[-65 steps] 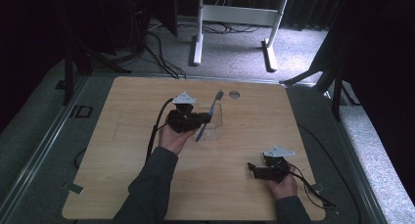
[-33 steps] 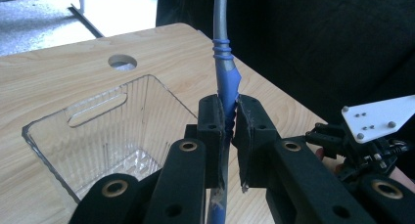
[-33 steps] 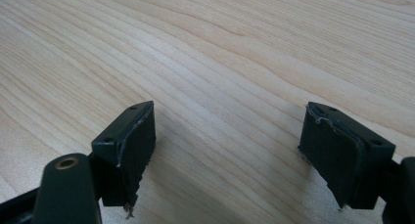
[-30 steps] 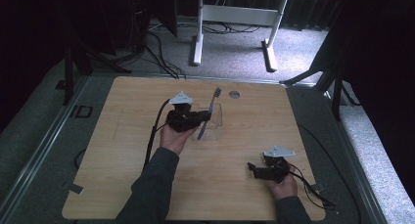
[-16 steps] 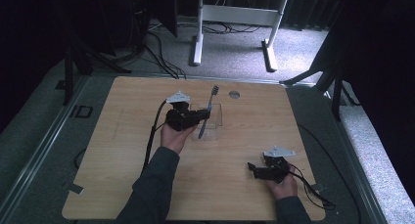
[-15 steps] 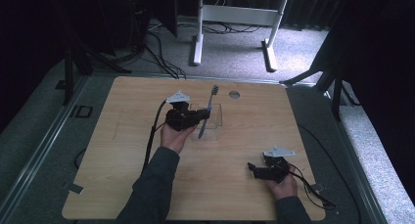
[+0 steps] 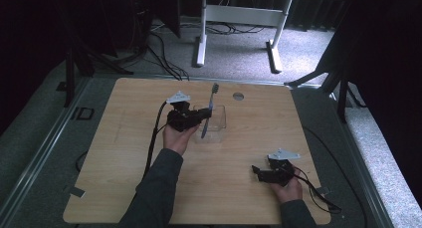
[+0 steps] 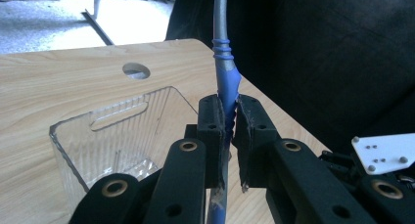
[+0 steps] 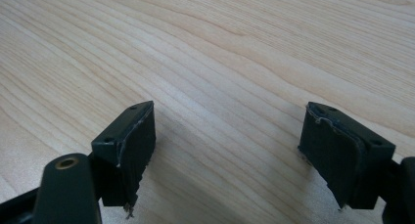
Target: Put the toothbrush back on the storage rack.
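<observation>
My left gripper (image 8: 226, 121) has its fingers clenched on the blue-and-grey plastic toothbrush (image 7: 208, 111), upright over the clear ribbed plastic bin (image 7: 217, 122). The thin handle could pivot and snag the rim. My right gripper (image 9: 227, 150) idles released above the counter (image 7: 124, 153).

No text, label, brand, number or sign can be read anywhere in these pictures.
</observation>
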The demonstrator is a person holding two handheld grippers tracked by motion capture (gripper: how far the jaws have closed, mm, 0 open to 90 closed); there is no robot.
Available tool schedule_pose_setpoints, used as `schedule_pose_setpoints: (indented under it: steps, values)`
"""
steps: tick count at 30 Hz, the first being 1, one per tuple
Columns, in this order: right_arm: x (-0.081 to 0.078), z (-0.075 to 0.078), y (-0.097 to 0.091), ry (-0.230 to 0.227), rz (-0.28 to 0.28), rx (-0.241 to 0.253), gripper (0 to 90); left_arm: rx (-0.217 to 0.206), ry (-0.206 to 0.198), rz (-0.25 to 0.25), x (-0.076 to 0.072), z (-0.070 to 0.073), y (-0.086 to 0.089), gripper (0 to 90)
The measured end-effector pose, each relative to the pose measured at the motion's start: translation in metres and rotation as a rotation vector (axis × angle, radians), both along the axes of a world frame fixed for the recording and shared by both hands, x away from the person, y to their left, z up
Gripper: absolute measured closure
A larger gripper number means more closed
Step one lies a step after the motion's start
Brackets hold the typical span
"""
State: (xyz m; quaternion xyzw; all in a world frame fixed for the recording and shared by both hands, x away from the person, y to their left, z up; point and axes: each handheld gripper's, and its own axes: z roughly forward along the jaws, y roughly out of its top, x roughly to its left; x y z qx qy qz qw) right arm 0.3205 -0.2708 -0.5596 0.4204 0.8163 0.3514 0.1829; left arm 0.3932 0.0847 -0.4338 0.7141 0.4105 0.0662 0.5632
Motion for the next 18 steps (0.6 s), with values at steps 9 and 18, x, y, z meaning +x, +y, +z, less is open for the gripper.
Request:
schedule_pose_setpoints:
  steps: [9, 18]
  values:
    - [-0.0001, 0.0, 0.0001, 0.001, -0.001, 0.001, 20.6, -0.002, -0.002, 0.043, 0.0022, 0.0, 0.0021, 81.6]
    - [0.0, -0.0001, 0.0001, 0.0, -0.001, 0.001, 20.6, -0.018, -0.002, 0.086, 0.0058, -0.0019, 0.0028, 81.6]
